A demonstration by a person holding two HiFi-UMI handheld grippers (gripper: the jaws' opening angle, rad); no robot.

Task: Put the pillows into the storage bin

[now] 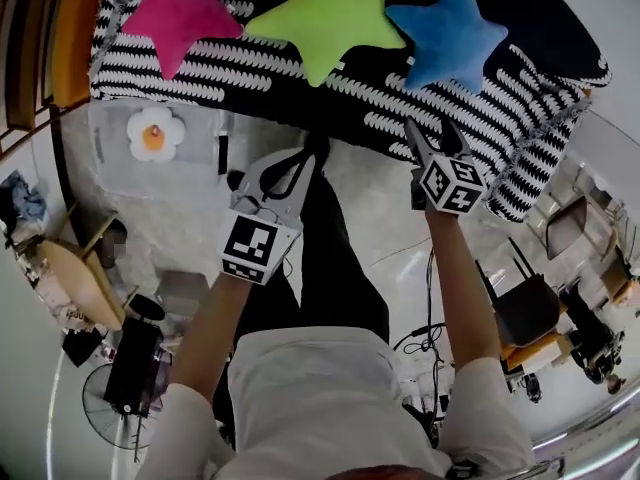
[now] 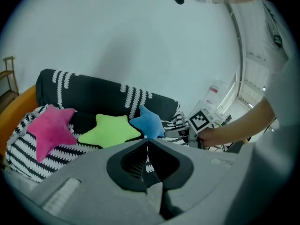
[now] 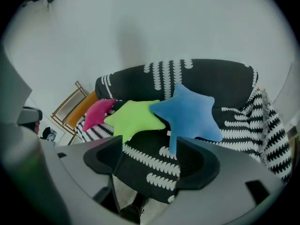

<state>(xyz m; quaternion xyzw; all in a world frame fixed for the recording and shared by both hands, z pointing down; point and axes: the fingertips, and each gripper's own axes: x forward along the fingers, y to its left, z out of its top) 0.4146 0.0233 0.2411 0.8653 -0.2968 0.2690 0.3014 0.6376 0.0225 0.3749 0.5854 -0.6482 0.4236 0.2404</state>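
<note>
Pink star pillow (image 1: 180,13): lies flat on the sofa at 11 o'clock in the head view, the leftmost of three in a row.
Green star pillow (image 1: 325,18): at 12 o'clock, in the middle of the row, just beside both neighbours.
Blue star pillow (image 1: 445,33): at 1 o'clock, the rightmost, with one arm pointing down toward the sofa's front edge.
Sofa (image 1: 520,108): black cover with white leaf-like stripes; it bears all three stars, and none of them is held.
Left gripper (image 2: 147,142): fingers closed tip to tip with nothing between them. It hangs in the air short of the sofa, with the green star at its 12 o'clock.
Right gripper (image 3: 147,146): fingers spread apart and the gap empty. It is clear of the sofa, with the blue star at its 12 o'clock and apart from it.
Flower cushion (image 1: 155,133): white with an orange centre, at 10 o'clock from the left gripper. It sits at a pale box (image 1: 120,168) below the sofa's edge.
Pale box: translucent; I cannot tell what it is.
Person: bare forearms reach forward, and a dark trouser leg (image 1: 335,258) shows between the two grippers.
</note>
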